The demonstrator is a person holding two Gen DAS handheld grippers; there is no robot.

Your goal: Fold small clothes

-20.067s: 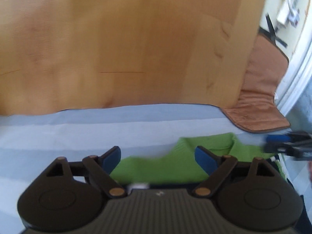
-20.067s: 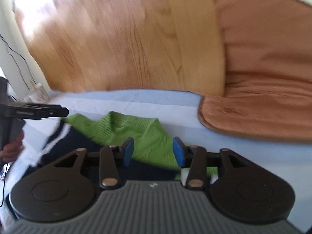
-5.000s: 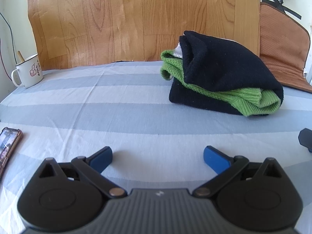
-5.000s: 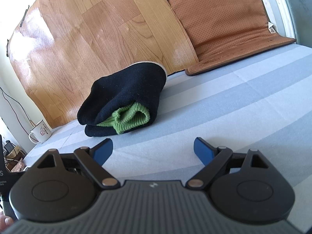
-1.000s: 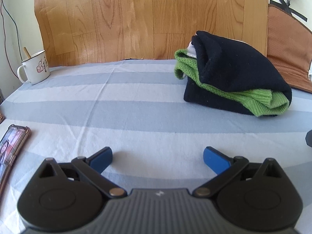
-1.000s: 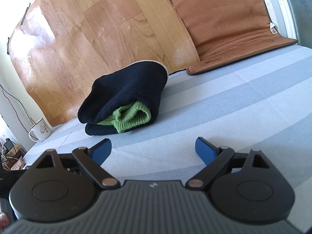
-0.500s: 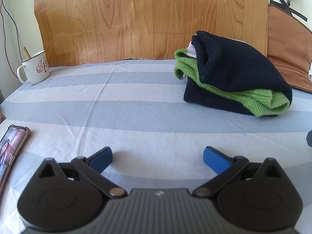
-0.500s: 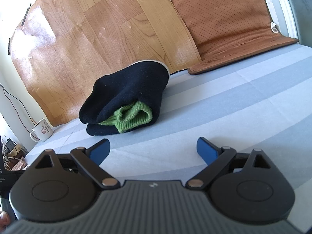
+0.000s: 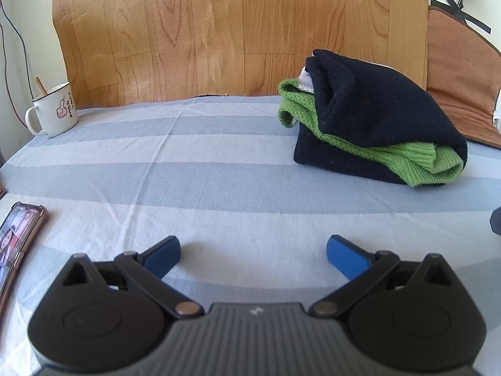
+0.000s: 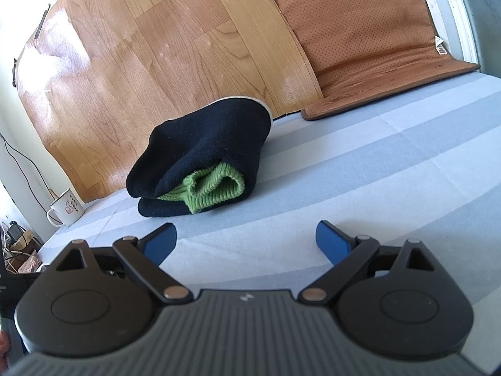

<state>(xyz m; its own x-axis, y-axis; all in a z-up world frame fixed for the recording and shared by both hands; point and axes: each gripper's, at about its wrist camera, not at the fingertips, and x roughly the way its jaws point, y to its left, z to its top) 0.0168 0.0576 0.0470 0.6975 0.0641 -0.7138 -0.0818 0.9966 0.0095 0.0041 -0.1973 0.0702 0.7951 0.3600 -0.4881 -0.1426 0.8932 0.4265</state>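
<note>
Both the left tongs [image 9: 253, 247] and right tongs [image 10: 246, 235] stood apart and empty, well back from the folded navy-and-green garment [image 9: 372, 119] lying at one o'clock on the striped surface [image 9: 219, 169], so folding seemed finished, perhaps needing only a tidying press.

You are looking at a bed covered by a sheet [image 9: 219, 169] in pale blue and white stripes, lightly creased. On it sits a folded bundle of navy and green knitwear [image 9: 375, 125], toward the wood-pattern board. A white enamel mug [image 9: 54, 109] stands at the far left corner, a phone [image 9: 15, 238] lies at the left edge, and a brown perforated mat [image 10: 391, 94] rests at the far right.
</note>
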